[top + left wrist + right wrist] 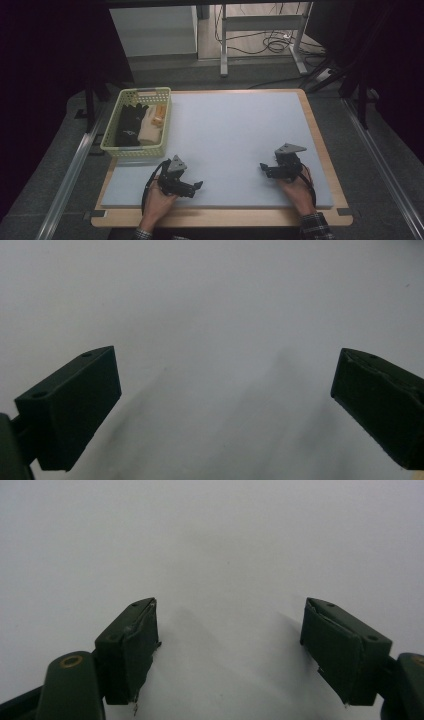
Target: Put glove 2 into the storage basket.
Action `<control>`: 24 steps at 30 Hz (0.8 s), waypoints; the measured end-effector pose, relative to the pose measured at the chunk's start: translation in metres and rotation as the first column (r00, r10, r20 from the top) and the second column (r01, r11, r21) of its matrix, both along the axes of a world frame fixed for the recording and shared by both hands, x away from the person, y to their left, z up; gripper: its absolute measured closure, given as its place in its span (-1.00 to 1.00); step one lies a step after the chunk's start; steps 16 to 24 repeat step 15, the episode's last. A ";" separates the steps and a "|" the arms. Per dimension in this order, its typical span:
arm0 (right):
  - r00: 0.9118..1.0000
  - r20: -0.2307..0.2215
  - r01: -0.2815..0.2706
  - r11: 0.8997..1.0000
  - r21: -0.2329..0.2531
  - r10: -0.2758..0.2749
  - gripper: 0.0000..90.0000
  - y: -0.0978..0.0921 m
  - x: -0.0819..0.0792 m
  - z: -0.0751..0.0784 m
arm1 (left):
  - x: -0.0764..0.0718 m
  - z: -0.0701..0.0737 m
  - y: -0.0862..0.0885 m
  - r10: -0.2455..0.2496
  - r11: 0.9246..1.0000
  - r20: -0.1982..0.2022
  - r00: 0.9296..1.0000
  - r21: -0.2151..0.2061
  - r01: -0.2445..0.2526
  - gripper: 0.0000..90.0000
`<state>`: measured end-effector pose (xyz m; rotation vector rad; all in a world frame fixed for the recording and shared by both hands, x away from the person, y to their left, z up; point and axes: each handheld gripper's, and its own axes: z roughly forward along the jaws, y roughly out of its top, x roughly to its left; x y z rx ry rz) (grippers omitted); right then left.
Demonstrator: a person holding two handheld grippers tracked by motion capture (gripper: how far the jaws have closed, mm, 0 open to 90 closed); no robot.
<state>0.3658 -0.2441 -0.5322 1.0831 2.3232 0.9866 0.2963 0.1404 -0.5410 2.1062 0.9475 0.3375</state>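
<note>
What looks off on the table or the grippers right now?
Little stands out. The basket sits half off the grey mat at the far left corner, with dark and pale cloth items inside. The right gripper pads look frayed at their edges. Both grippers are open and hold nothing.

A white mat (240, 135) is laid over the wooden table (327, 155). Behind the table, a desk frame (260, 30) is seen on the floor, with a messy bunch of cables (272, 42) left underneath it.

Dim, dark-edged frames — perhaps slightly soft focus
</note>
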 end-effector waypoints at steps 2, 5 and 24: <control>1.000 0.000 0.000 1.000 0.000 0.000 -0.50 0.000 0.000 0.000 | 0.000 -0.004 0.000 0.000 1.000 -0.008 1.000 0.023 0.000 -1.00; 1.000 0.000 0.000 1.000 0.000 0.000 -0.50 0.000 0.000 0.000 | 0.001 -0.007 -0.003 0.005 0.999 -0.021 1.000 0.052 -0.004 -1.00; 1.000 0.000 0.001 1.000 0.001 -0.001 -0.50 0.000 0.000 0.000 | 0.003 -0.009 -0.006 0.006 0.996 -0.040 0.999 0.089 -0.002 -1.00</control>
